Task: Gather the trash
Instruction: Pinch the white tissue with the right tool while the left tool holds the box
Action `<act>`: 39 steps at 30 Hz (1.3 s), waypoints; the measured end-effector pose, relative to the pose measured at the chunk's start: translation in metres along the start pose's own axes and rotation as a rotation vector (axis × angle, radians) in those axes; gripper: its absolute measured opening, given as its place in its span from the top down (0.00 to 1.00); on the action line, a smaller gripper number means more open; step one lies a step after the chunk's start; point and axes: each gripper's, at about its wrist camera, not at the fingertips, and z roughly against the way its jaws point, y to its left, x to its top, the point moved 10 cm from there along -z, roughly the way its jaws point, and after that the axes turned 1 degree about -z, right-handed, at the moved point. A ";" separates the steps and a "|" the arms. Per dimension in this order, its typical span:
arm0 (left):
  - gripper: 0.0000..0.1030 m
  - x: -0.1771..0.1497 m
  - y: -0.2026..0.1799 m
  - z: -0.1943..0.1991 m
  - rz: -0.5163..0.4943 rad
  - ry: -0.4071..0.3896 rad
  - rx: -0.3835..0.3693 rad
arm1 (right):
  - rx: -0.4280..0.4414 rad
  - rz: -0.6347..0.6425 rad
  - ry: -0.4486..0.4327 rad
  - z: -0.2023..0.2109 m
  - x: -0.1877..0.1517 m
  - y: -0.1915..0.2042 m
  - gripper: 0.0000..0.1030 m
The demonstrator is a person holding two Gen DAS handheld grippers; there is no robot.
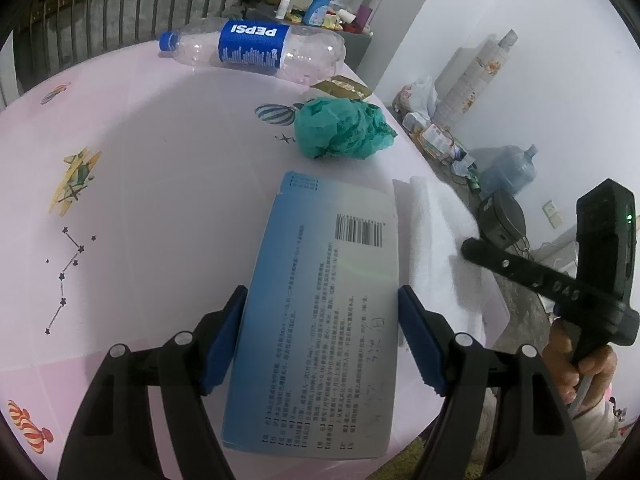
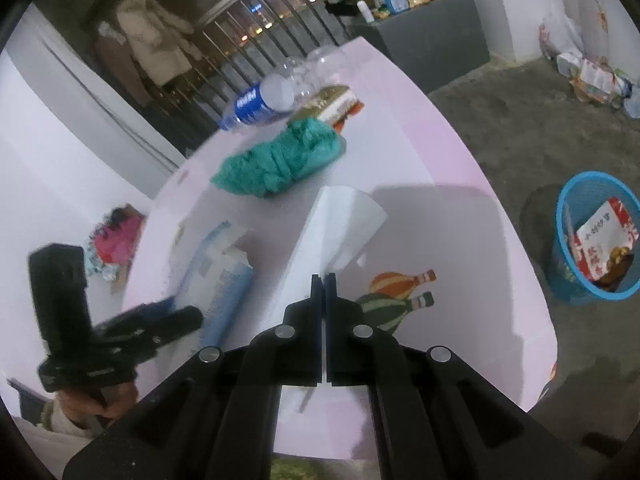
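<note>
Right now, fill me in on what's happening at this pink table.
A person is clearing trash with a hand-held gripper in each hand. The left hand-held gripper clamps a blue-and-white carton by its sides. The right hand-held gripper is shut on the edge of a white tissue. A Pepsi bottle, a crumpled green bag and a snack wrapper lie on the table. A blue basket on the floor already holds some trash.

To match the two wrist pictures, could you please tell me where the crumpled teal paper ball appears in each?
Left wrist: crumpled teal paper ball upper centre-right, below the clear Pepsi bottle.
Right wrist: ball upper centre-left, below that bottle.
Shared landmark: the Pepsi bottle.
</note>
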 end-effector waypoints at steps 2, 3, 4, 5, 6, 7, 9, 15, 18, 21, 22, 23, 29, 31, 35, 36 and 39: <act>0.30 0.001 0.000 0.002 -0.005 -0.009 0.006 | 0.019 -0.010 -0.010 0.004 0.004 0.005 1.00; 0.30 0.002 0.000 0.003 -0.006 -0.013 0.008 | 0.031 -0.016 -0.015 0.006 0.005 0.006 1.00; 0.30 0.003 -0.001 0.005 -0.008 -0.019 0.009 | 0.039 -0.021 -0.020 0.007 0.005 0.007 1.00; 0.30 0.004 -0.002 0.007 -0.011 -0.025 0.010 | 0.045 -0.025 -0.024 0.012 0.003 0.006 1.00; 0.30 0.005 -0.002 0.008 -0.013 -0.029 0.011 | 0.054 -0.031 -0.028 0.014 0.005 0.007 1.00; 0.30 0.006 -0.003 0.009 -0.017 -0.034 0.012 | 0.075 -0.046 -0.045 0.018 0.006 0.009 1.00; 0.30 0.008 -0.004 0.012 -0.023 -0.044 0.011 | 0.090 -0.053 -0.054 0.021 0.008 0.010 1.00; 0.30 0.009 -0.010 0.020 -0.030 -0.066 0.006 | 0.123 -0.070 -0.100 0.029 0.022 0.011 1.00; 0.30 0.012 -0.013 0.024 -0.035 -0.077 0.000 | 0.139 -0.078 -0.119 0.035 0.027 0.011 1.00; 0.30 0.016 -0.016 0.026 -0.041 -0.087 -0.007 | 0.148 -0.084 -0.135 0.039 0.031 0.012 1.00; 0.30 0.018 -0.017 0.027 -0.043 -0.091 -0.010 | 0.149 -0.085 -0.142 0.041 0.033 0.012 1.00; 0.30 0.020 -0.019 0.029 -0.045 -0.096 -0.015 | 0.150 -0.086 -0.147 0.042 0.034 0.012 1.00; 0.30 0.034 -0.034 0.037 -0.068 -0.123 -0.051 | 0.143 -0.102 -0.194 0.054 0.044 0.005 1.00; 0.30 0.039 -0.043 0.038 -0.082 -0.130 -0.062 | 0.140 -0.109 -0.216 0.060 0.047 0.002 1.00; 0.30 0.050 -0.058 0.037 -0.106 -0.129 -0.086 | 0.138 -0.126 -0.262 0.074 0.054 -0.007 1.00; 0.30 0.053 -0.063 0.036 -0.112 -0.130 -0.090 | 0.138 -0.130 -0.268 0.076 0.055 -0.011 1.00; 0.30 0.063 -0.080 0.035 -0.144 -0.138 -0.103 | 0.134 -0.144 -0.295 0.084 0.058 -0.020 1.00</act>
